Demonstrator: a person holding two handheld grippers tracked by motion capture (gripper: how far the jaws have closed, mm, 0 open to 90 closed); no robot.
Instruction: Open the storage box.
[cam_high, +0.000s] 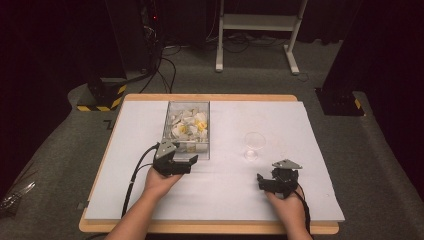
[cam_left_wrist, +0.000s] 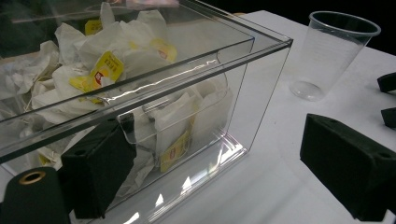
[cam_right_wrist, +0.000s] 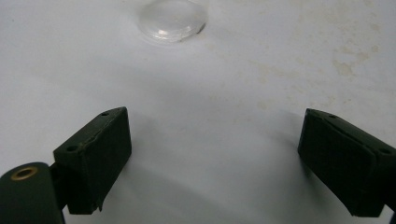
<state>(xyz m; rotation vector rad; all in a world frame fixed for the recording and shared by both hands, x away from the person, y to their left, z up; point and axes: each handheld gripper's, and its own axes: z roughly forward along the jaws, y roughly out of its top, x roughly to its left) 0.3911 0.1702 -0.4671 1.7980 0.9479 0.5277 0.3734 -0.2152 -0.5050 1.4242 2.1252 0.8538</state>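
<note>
The tabletop (cam_high: 125, 150) carries a clear box (cam_high: 186, 131) of tea bags (cam_high: 187, 125), long axis running away from the person, its near end wall touching or just ahead of the left claw (cam_high: 182, 165), which is the nearer of the two. That claw's jaws are spread with nothing pinched, one pad (cam_left_wrist: 100, 163) against the box's near corner. The right claw (cam_high: 272, 182), also spread and empty, sits well apart on bare board, a clear plastic cup (cam_high: 253, 144) just ahead.
</note>
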